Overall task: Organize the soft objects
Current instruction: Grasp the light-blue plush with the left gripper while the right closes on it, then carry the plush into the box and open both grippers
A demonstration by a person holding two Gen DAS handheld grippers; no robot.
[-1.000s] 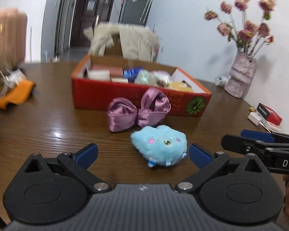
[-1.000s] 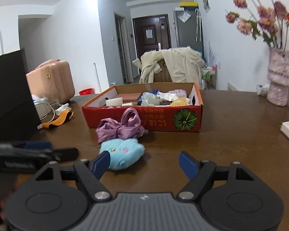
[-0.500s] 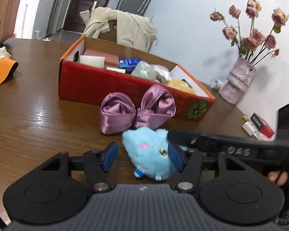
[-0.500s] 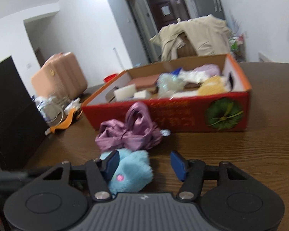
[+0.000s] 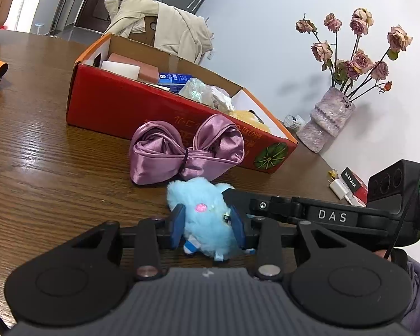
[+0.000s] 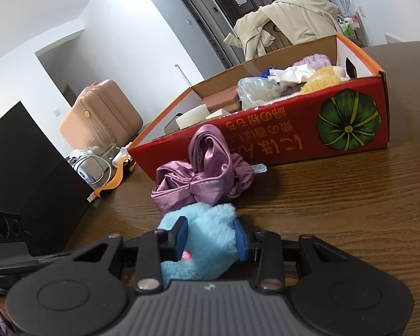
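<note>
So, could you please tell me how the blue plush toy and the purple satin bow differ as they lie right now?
The blue plush toy is fluffy and matte; the purple satin bow is smooth and shiny. The plush toy is rounded and compact, while the bow spreads into two loops. The plush toy is pinched by both the left tool and the right tool, whereas the bow lies untouched, nearer the red box. Both rest on the wooden table.

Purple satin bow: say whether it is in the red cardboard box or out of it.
Out. The purple satin bow lies on the brown wooden table against the outer front wall of the red cardboard box.
</note>
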